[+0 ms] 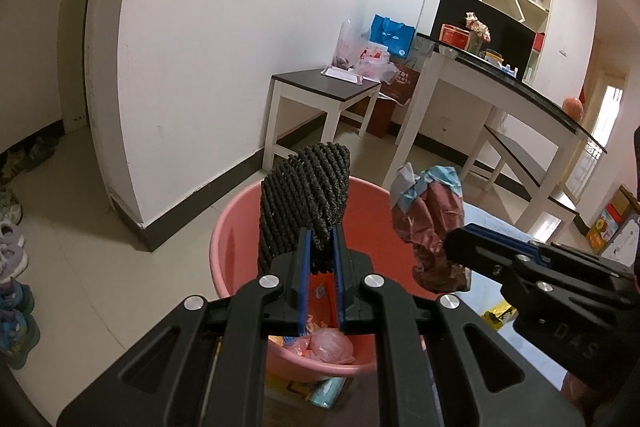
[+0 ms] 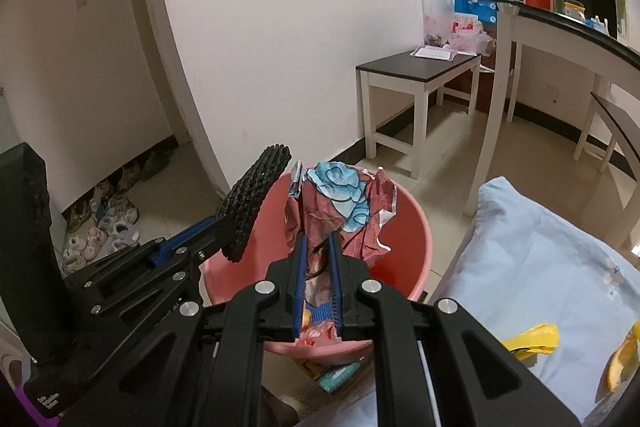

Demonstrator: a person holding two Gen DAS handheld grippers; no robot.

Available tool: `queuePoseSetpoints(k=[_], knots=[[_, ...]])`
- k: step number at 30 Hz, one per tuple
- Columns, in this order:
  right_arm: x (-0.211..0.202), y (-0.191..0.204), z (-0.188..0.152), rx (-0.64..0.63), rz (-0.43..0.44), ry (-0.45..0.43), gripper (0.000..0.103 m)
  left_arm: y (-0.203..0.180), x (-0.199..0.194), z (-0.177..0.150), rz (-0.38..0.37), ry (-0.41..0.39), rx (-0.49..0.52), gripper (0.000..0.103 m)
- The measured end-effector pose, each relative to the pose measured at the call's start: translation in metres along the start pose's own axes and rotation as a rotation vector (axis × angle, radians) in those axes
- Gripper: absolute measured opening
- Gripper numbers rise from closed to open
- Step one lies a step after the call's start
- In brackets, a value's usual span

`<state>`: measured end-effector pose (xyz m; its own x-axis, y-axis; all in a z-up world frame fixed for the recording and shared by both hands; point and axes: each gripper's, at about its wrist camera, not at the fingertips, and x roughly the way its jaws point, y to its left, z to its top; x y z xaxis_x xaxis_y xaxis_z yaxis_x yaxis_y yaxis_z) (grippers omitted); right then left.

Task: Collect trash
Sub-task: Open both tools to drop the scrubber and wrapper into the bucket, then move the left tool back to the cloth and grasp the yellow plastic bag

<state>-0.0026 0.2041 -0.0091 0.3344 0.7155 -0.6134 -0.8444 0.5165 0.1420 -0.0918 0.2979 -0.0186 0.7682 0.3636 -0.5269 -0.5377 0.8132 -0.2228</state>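
Left tongs (image 1: pixel 320 247): jaws nearly shut, clamped on a black woven mesh pad (image 1: pixel 308 199), which stands up from the pads and tilts slightly. Right tongs (image 2: pixel 318 255): jaws nearly shut on a crumpled maroon-and-blue wrapper (image 2: pixel 340 211); the wrapper is pinched at its lower part and fans out above the pads.

Position: both items are held above the mouth of the pink bin (image 1: pixel 232 239), the pad over the left part of the opening, the wrapper over the right part near the rim. Neither item is seen touching the bin wall. Trash is already lying at the bottom, incl. a pink plastic bag (image 1: pixel 332 347).

Step in hand (judged): transport done, drop-off pending for both items.

Next move (judged): both tongs are to be opened so the items fall inside. The wrapper sits close to the rim, so a shift toward the bin centre is advised before release. The mesh pad may snag on the ribbed pads; a wide opening is called for.

Outward: a yellow wrapper (image 2: pixel 532 339) is left on the pale blue bed cover (image 2: pixel 540 259) to the right of the bin, presumably the next pickup.
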Motion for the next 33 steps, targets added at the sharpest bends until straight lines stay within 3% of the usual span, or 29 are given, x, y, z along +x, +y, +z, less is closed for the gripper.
queuePoseSetpoints(k=[1, 3, 6, 13, 16, 17, 33], knots=[[0.002, 0.000, 0.000, 0.001, -0.001, 0.003, 0.010, 0.001, 0.002, 0.000, 0.000, 0.006, 0.002, 0.012], [0.005, -0.001, 0.000, 0.003, -0.002, 0.007, 0.010, 0.002, 0.004, -0.001, 0.003, 0.021, 0.001, 0.029], [0.008, -0.002, 0.000, 0.004, -0.003, 0.012, 0.010, 0.005, 0.004, -0.003, -0.003, 0.027, -0.015, 0.041], [0.014, -0.005, -0.001, 0.009, 0.002, 0.022, 0.012, 0.009, 0.004, -0.004, 0.001, 0.034, -0.021, 0.042], [0.015, -0.005, 0.000, 0.008, 0.006, 0.022, 0.039, 0.012, 0.000, -0.005, 0.001, 0.035, -0.031, 0.042], [0.013, -0.004, 0.000, 0.009, 0.004, 0.012, 0.042, 0.013, -0.002, -0.004, 0.002, 0.034, -0.036, 0.042], [-0.034, -0.013, -0.016, 0.008, -0.033, -0.040, 0.047, -0.003, -0.033, -0.002, -0.013, 0.008, -0.012, 0.042]])
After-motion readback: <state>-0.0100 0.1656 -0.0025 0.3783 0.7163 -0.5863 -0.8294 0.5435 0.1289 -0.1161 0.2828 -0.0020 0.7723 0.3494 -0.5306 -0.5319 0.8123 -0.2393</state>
